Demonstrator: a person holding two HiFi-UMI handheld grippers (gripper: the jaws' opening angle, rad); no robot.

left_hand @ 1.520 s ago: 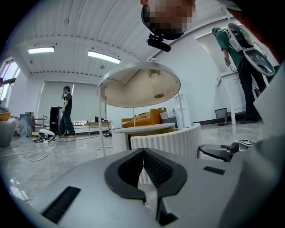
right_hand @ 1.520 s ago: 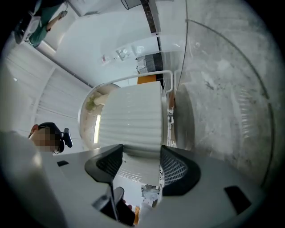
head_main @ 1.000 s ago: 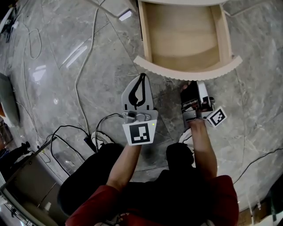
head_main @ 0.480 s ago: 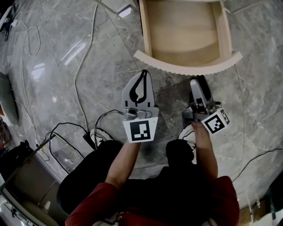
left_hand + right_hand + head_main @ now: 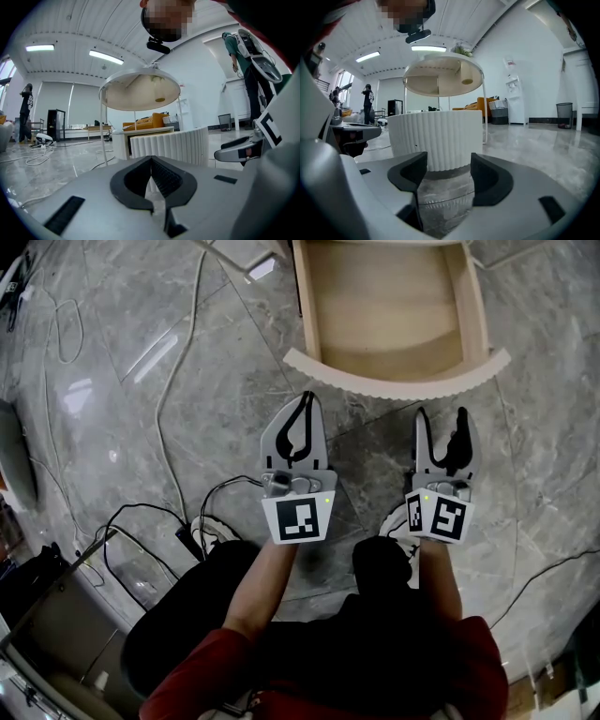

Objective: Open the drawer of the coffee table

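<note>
The coffee table's drawer (image 5: 392,310) stands pulled out at the top of the head view, its pale wooden inside bare. Its curved, ribbed white front (image 5: 394,382) faces me and also shows in both gripper views (image 5: 171,143) (image 5: 436,138), under the round tabletop (image 5: 443,77). My left gripper (image 5: 304,401) is shut with nothing in it, a short way before the front's left end. My right gripper (image 5: 441,418) lies flat and open just short of the front; its jaws have just been opening and nothing is between them (image 5: 447,164).
Grey marble floor (image 5: 141,381) lies all around. White and black cables (image 5: 173,381) run down the left to a power strip (image 5: 192,540) by my knees. A dark cabinet (image 5: 56,634) stands at the lower left. An orange sofa (image 5: 147,122) and people stand far behind.
The right gripper has rolled from on its side to flat and drawn back a little from the drawer front. The left gripper and the drawer have stayed put.
</note>
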